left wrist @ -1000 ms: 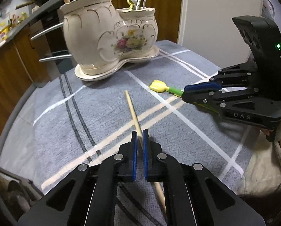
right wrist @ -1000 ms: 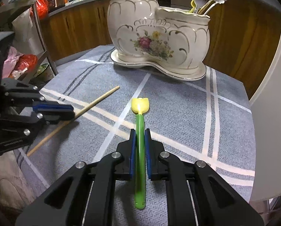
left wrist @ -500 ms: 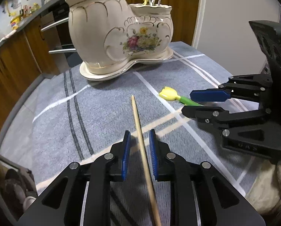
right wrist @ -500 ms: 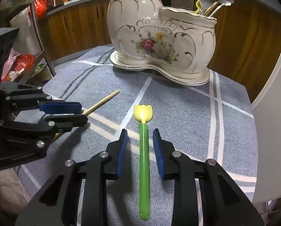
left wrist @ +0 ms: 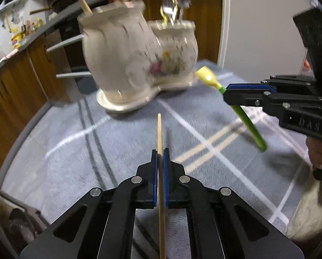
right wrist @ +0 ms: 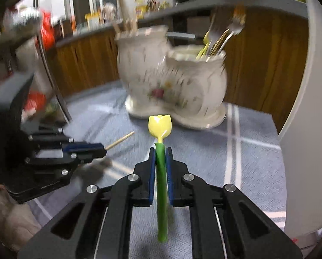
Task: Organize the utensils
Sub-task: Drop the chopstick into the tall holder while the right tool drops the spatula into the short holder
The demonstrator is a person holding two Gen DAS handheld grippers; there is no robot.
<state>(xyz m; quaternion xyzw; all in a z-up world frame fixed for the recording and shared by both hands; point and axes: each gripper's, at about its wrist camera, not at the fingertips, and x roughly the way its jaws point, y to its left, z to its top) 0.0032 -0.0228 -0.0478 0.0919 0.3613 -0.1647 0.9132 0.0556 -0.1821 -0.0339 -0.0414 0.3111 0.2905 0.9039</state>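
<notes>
My left gripper (left wrist: 160,153) is shut on a wooden chopstick (left wrist: 159,129) and holds it above the cloth, tip pointing at the holder. It also shows in the right wrist view (right wrist: 100,149), with the chopstick (right wrist: 120,140) sticking out. My right gripper (right wrist: 160,151) is shut on a tulip-shaped utensil with a green stem and yellow head (right wrist: 160,126), held off the table; this shows in the left wrist view (left wrist: 227,90) too. The white floral ceramic holder (left wrist: 137,64) stands at the back with chopsticks (left wrist: 81,0) in its tall side and forks (right wrist: 223,34) in its low side.
A grey cloth with white and tan stripes (left wrist: 96,146) covers the table. Wooden cabinets (left wrist: 14,82) and a cluttered counter run behind it. A white wall or door (right wrist: 308,108) stands close on the right. A rack with bags (right wrist: 37,99) stands at the left.
Both grippers closed on their utensils and lifted them off the cloth. Half a second ago the jaws were open around the chopstick and the tulip utensil lying on the table.
</notes>
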